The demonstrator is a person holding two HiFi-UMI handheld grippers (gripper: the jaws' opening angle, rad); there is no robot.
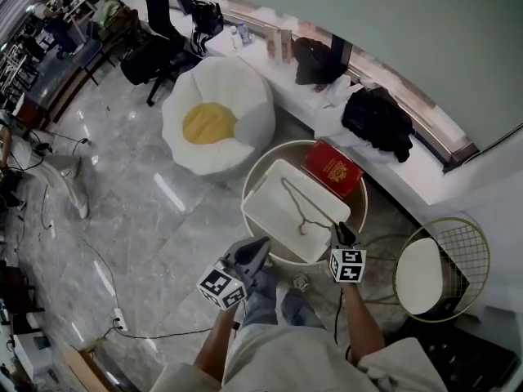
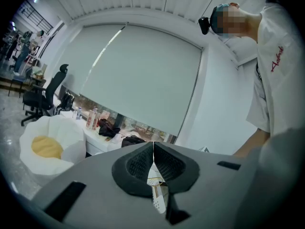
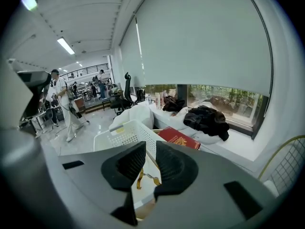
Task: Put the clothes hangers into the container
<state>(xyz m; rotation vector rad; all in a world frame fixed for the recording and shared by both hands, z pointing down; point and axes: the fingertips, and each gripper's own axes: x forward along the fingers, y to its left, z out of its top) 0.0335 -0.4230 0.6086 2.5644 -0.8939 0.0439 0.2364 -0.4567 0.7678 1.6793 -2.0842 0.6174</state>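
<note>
Currently a thin gold wire hanger (image 1: 304, 207) is lying slantwise on the bottom of the white slotted basket (image 1: 265, 198), its hook curling toward the lower edge of the frame. The basket is sitting on a round surface (image 1: 260, 160) with a pale rim, at the middle of the head view.

The right gripper (image 1: 341, 233) is hovering over the basket's lower right corner. Its jaws are standing a little apart with nothing clamped, and the hanger is showing through the gap, down in the basket. The left gripper (image 1: 255, 250) is hanging at the basket's lower left edge, its jaws closed together at the tips and empty.

A red book (image 1: 333, 168) is lying on the same surface, just beside the basket's upper right side. A white beanbag (image 1: 245, 88) with a yellow cushion is sitting on the floor at the upper left. A gold wire chair (image 1: 458, 243) is standing at the lower right. A white ledge (image 1: 306, 104) carrying dark clothes (image 1: 377, 121) is running across the top. Open floor is stretching away to the left of the surface.
</note>
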